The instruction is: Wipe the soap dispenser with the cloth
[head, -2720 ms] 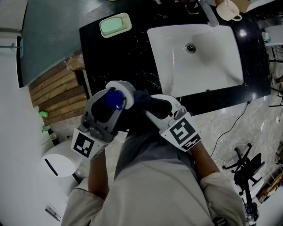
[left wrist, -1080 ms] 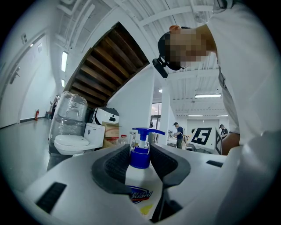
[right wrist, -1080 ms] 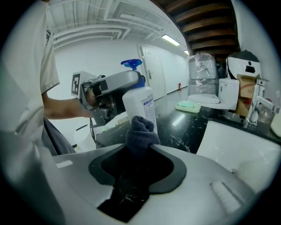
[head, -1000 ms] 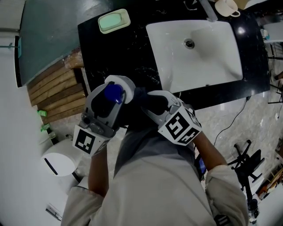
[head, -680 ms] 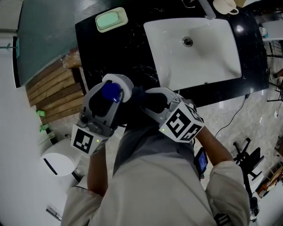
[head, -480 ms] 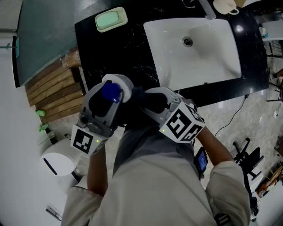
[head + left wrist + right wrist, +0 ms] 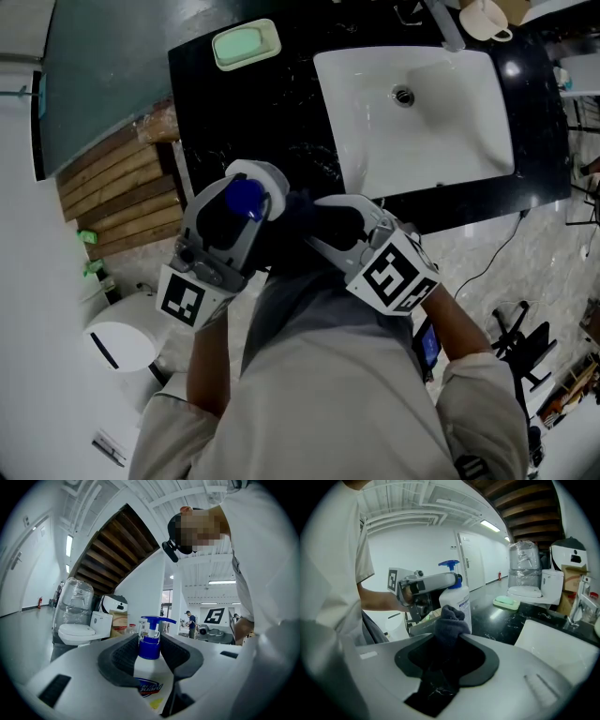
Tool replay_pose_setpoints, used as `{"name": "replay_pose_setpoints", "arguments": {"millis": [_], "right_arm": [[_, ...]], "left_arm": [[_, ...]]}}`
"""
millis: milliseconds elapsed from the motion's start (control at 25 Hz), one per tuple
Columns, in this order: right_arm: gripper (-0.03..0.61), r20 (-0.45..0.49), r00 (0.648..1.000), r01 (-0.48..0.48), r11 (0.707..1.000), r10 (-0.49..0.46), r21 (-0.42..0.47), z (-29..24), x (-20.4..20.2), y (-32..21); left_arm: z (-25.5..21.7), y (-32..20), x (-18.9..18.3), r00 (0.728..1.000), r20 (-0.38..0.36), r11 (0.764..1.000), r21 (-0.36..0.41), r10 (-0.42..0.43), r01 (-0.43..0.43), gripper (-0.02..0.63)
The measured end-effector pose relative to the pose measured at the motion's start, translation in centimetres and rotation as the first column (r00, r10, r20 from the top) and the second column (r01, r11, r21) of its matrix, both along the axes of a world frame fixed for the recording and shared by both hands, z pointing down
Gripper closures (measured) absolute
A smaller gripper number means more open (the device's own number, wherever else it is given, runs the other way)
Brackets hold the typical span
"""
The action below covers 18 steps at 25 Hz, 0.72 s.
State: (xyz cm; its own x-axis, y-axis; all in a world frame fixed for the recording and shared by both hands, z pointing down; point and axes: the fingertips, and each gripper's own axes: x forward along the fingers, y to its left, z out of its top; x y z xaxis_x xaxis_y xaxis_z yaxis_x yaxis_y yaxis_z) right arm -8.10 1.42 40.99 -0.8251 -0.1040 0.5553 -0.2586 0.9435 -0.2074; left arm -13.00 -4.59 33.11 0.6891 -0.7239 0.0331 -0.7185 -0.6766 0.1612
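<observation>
Before the black counter (image 7: 253,112) and its white sink (image 7: 441,131), the left gripper (image 7: 151,654) is clamped around the upright white soap dispenser (image 7: 458,598). The head view hides the bottle's body beneath the gripper, leaving only the blue pump top (image 7: 245,199). The right gripper (image 7: 447,648) pinches the dark cloth (image 7: 449,620), its bunched tip up against the bottle's lower side, where actual contact is covered by the cloth itself.

bare black stone counter (image 7: 262,112) lies open between the green soap in its white dish (image 7: 246,44) and the white rectangular sink basin (image 7: 459,131). a metal faucet (image 7: 442,26) and cream cup (image 7: 483,19) crowd the basin's back. the white blue-pump soap dispenser (image 7: 150,637) in the left gripper (image 7: 151,656) and the bunched dark grey cloth (image 7: 450,620) in the right gripper (image 7: 447,646) leave little gap.
</observation>
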Motion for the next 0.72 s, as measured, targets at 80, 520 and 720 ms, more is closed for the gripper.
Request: {"name": "replay_pose_setpoints", "arguments": {"millis": [80,520,720], "right_arm": [[0.446,0.007,1.000,-0.004,1.000,0.004,0.001,-0.3,0.0,0.0],[0.446,0.054,0.998,-0.025,1.000,0.025,-0.002,-2.0,0.1,0.1],[0.446,0.069,0.997,-0.039,0.999,0.038,0.002,-2.5,0.2,-0.1]], "left_arm": [[0.0,0.0,0.0,1.000,0.000,1.000,0.000,-0.003,0.003,0.485],[-0.1,-0.1,0.0,1.000,0.002,1.000,-0.002,-0.025,0.025,0.485],[-0.1,-0.4,-0.1,0.997,0.008,0.997,0.005,-0.072,0.072,0.485]]}}
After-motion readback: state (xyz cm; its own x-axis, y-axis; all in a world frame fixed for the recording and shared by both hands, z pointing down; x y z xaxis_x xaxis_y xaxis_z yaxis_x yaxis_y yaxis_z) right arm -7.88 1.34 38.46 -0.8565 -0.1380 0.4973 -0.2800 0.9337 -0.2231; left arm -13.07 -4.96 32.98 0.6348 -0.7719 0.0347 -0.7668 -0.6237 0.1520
